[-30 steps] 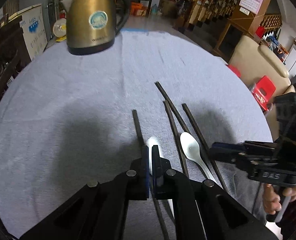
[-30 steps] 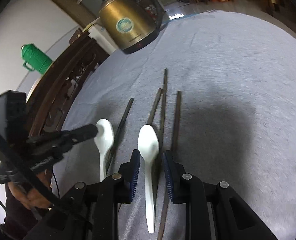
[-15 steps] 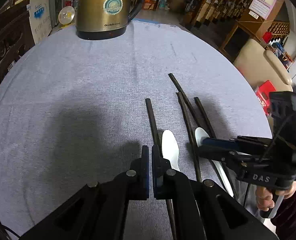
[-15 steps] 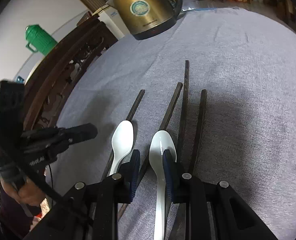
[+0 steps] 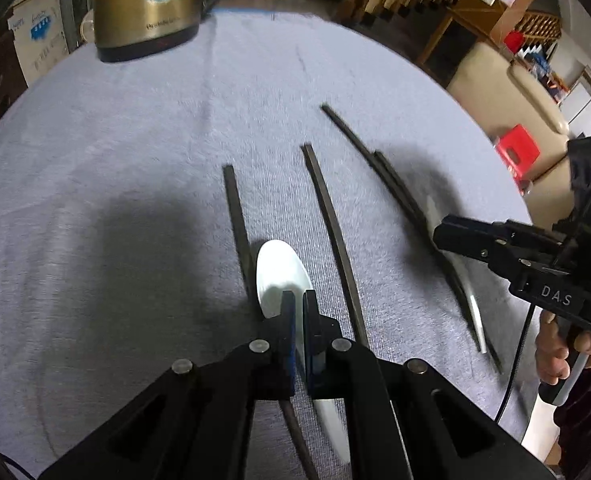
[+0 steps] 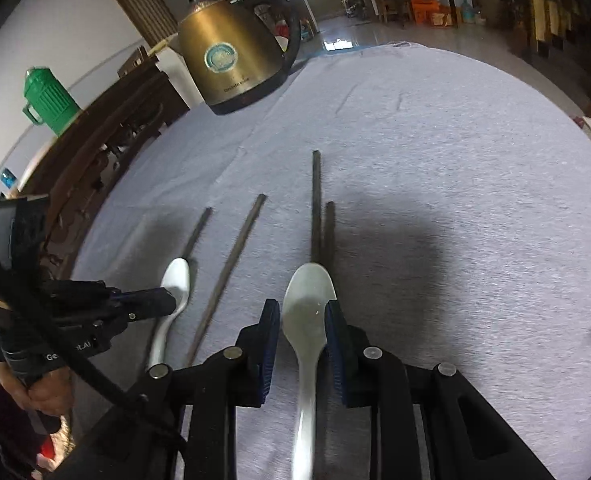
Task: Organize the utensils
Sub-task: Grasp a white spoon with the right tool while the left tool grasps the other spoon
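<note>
Two white spoons and several dark chopsticks lie on a grey cloth. My left gripper (image 5: 298,300) is shut, its tips low over the neck of the left spoon (image 5: 277,268), whose handle runs under the fingers. I cannot tell whether they touch it. One chopstick (image 5: 235,216) lies just left of that spoon, another (image 5: 327,216) just right. My right gripper (image 6: 300,312) stands narrowly open, its jaws on either side of the right spoon's (image 6: 307,292) bowl. A pair of chopsticks (image 6: 316,200) runs on beyond that bowl. The left gripper (image 6: 167,302) also shows there, over the other spoon (image 6: 177,276).
A brass-coloured kettle (image 6: 235,60) stands at the far edge of the round table's cloth (image 6: 455,160). A green jug (image 6: 45,96) sits on dark wooden furniture to the left. A hand (image 5: 555,352) holds the right gripper (image 5: 439,236) at the table's right rim.
The left gripper has sunk towards the cloth and now sits over the left spoon, which lay beside its tips. The right spoon's bowl, earlier by the right finger, is now between the right jaws.
</note>
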`<state>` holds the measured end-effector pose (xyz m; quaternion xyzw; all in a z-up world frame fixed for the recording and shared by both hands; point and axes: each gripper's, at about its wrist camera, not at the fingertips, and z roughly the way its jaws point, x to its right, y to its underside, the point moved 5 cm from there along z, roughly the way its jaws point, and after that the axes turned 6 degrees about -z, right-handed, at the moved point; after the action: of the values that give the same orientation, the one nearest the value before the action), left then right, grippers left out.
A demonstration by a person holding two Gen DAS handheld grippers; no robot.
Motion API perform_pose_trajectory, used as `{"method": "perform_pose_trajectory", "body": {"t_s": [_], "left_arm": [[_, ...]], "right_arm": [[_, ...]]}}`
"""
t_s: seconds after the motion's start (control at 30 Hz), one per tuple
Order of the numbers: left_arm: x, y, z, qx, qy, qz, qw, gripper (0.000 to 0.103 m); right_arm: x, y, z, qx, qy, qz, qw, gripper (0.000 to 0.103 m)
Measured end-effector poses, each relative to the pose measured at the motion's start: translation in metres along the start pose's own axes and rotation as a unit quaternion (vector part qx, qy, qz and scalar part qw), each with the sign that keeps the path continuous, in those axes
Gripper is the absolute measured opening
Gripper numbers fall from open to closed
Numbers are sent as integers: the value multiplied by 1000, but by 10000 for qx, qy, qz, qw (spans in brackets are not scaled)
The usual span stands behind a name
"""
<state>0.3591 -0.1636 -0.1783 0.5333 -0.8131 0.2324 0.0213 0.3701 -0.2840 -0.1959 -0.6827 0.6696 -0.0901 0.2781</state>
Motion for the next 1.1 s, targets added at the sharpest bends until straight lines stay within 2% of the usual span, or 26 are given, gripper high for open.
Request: {"method": "perform_pose_trajectory", "body": {"t_s": [0.13, 0.2, 0.23, 0.27, 0.37, 0.43, 0.5, 0.57, 0.6, 0.83, 0.87, 0.93, 1.0, 1.1], "left_arm": [[-2, -8, 3, 8, 13, -162, 9999, 6], [-2, -12, 4, 19, 4, -172, 9998, 9], [-1, -13, 5, 37, -10, -156, 9999, 12], [0, -14, 5, 57, -16, -140, 9999, 14], [7, -16, 6, 106, 10, -70, 9999, 22], [11, -18, 8, 139, -23, -15, 9999, 23], [18, -22, 12, 143, -30, 5, 9999, 23], [21, -27, 14, 146, -29, 7, 9999, 23], [18, -34, 21, 147, -31, 7, 9999, 23], [20, -39, 12, 219, -89, 139, 9996, 24], [21, -40, 12, 211, -80, 172, 9996, 26], [24, -42, 14, 203, -85, 246, 9995, 41], [25, -44, 18, 178, -147, 369, 9991, 48], [30, -47, 27, 133, -311, 583, 9977, 48]], "right_arm": [[0, -1, 5, -125, 460, -240, 9986, 32], [3, -2, -3, 17, 612, -340, 9975, 43], [4, -4, -4, 78, 711, -403, 9966, 55], [5, -6, -6, 129, 892, -461, 9949, 58], [14, -9, -7, 72, 941, -350, 9949, 58], [23, -8, 5, -306, 804, -95, 9962, 59], [21, -11, 3, -171, 772, -118, 9968, 58], [16, -11, 7, -262, 681, -145, 9972, 36], [15, -11, 9, -284, 742, -202, 9966, 33], [18, -9, 9, -242, 658, -140, 9974, 32], [22, -8, 8, -200, 607, -74, 9979, 32], [24, -6, 4, -141, 529, 46, 9985, 32], [27, -4, 2, -100, 454, 127, 9988, 32], [27, -4, 3, -93, 426, 135, 9990, 32]]}}
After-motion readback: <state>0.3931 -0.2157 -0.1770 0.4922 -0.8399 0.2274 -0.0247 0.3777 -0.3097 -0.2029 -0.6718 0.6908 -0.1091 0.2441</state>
